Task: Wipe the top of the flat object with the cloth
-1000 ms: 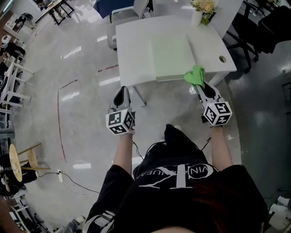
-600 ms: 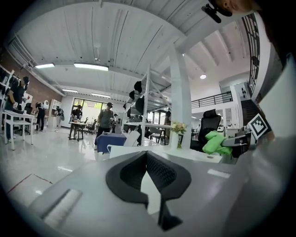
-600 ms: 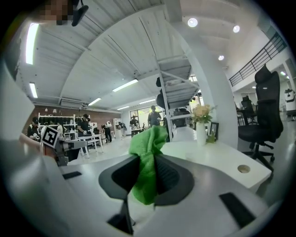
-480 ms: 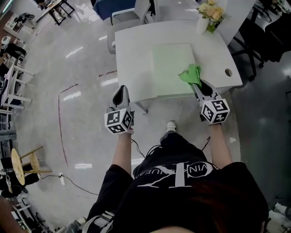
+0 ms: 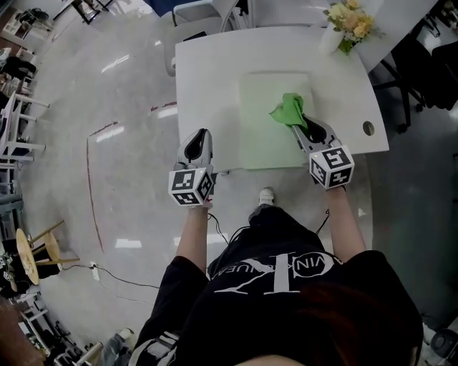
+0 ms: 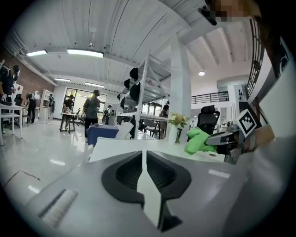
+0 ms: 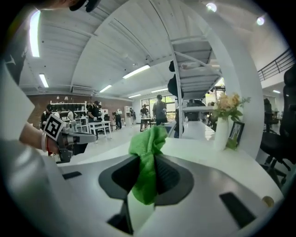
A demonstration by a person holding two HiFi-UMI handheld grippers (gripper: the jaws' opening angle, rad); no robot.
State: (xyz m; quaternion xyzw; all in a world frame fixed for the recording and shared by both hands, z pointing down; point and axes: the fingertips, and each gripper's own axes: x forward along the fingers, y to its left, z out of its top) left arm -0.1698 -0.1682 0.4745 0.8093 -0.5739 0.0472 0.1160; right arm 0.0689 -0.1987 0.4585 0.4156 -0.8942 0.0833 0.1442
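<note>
A pale green flat board [image 5: 266, 136] lies on the white table [image 5: 207, 78]. My right gripper [image 5: 299, 123] is shut on a bright green cloth [image 5: 288, 110] [image 7: 146, 157] and holds it over the board's right part; whether the cloth touches the board I cannot tell. The cloth bunches up between the jaws and sticks out ahead of them. My left gripper [image 5: 197, 142] [image 6: 145, 163] hangs over the table's near left edge, left of the board, shut with nothing in it. From the left gripper view the cloth [image 6: 199, 140] and the right gripper [image 6: 221, 139] show off to the right.
A white vase of flowers [image 5: 346, 27] [image 7: 225, 121] stands at the table's far right corner, with a small picture frame [image 7: 236, 135] beside it. A cable hole [image 5: 368, 128] sits near the table's right edge. Chairs [image 5: 197, 13] stand behind the table. People stand far off in the room.
Both grippers have moved forward over the table. The right one has carried the cloth from the table's near edge onto the board's area. The left one has come up to the table edge.
</note>
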